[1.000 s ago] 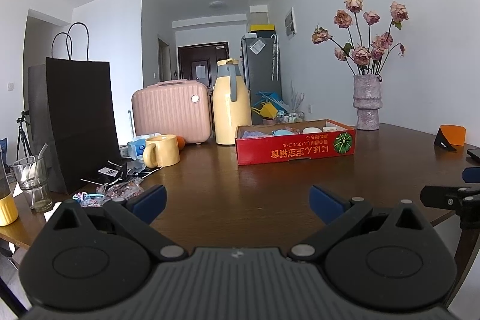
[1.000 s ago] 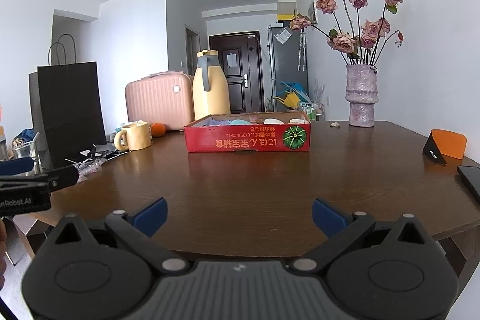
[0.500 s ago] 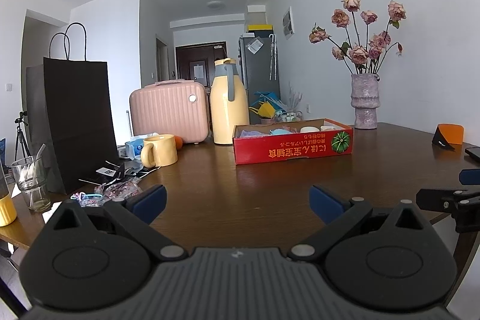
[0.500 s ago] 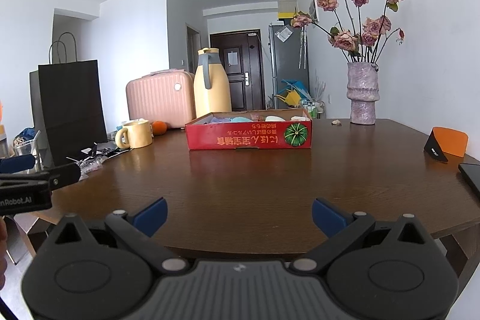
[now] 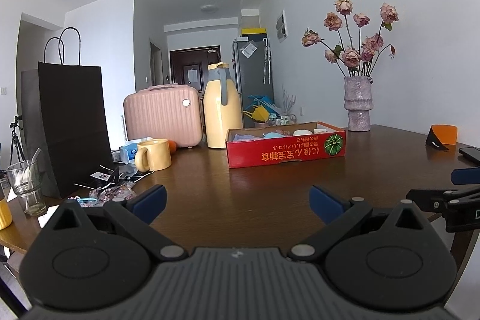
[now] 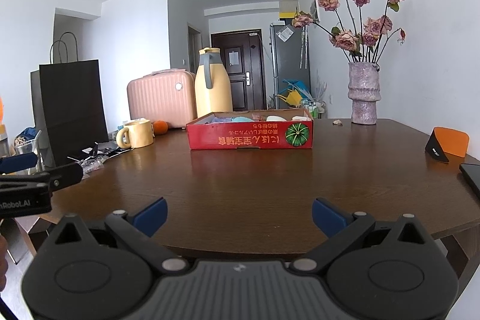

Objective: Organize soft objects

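Both the left gripper (image 5: 237,201) and right gripper (image 6: 239,213) are hovering wide open and empty over the near tabletop (image 6: 255,179), facing the far red cardboard box (image 6: 250,134) holding soft items.

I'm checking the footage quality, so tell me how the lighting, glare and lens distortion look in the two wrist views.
Left wrist view: even daylight, a soft sheen on the wooden table, strong fisheye bending of the walls, dark corners; the red box is sharp. Right wrist view: similar light, the red box reflected in the tabletop, the vase of flowers clear, edges curved the same way.
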Available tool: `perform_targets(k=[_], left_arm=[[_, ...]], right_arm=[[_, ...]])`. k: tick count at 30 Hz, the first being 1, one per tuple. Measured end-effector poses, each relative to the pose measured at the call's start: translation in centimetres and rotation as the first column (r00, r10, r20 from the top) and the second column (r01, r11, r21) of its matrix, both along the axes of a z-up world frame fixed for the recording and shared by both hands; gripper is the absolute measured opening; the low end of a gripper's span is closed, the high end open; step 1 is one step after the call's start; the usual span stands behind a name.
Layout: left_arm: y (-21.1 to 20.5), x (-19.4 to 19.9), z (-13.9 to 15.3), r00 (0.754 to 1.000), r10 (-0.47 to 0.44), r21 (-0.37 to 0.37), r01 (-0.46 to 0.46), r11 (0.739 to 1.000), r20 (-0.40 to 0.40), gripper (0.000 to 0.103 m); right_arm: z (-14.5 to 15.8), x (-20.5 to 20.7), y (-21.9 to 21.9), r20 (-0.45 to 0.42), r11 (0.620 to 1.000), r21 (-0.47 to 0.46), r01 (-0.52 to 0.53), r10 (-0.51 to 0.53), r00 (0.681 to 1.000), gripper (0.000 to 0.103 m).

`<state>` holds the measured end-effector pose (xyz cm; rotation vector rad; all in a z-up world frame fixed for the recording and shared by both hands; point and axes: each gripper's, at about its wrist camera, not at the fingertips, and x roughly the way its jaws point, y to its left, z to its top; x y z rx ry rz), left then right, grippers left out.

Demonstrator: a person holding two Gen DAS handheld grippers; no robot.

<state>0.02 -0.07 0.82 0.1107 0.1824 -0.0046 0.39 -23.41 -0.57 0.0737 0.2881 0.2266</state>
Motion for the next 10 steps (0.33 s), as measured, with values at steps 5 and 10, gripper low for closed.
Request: perform_targets(k=[5, 10], left_arm=[[0.01, -0.03, 0.00, 1.000, -0.002, -0.002, 0.002, 1.000, 0.000, 0.103], [0.19, -0.08, -0.06, 1.000, 0.005, -0.011, -0.005, 1.000, 0.004, 0.103]], right_arm=[[-0.04, 0.02, -0.02, -0.003, 1.000, 0.000, 0.000, 0.000, 1.000, 0.103], [-0.21, 0.08, 0.07, -0.004, 1.000, -0.001, -0.004, 0.004, 1.000, 0.103]])
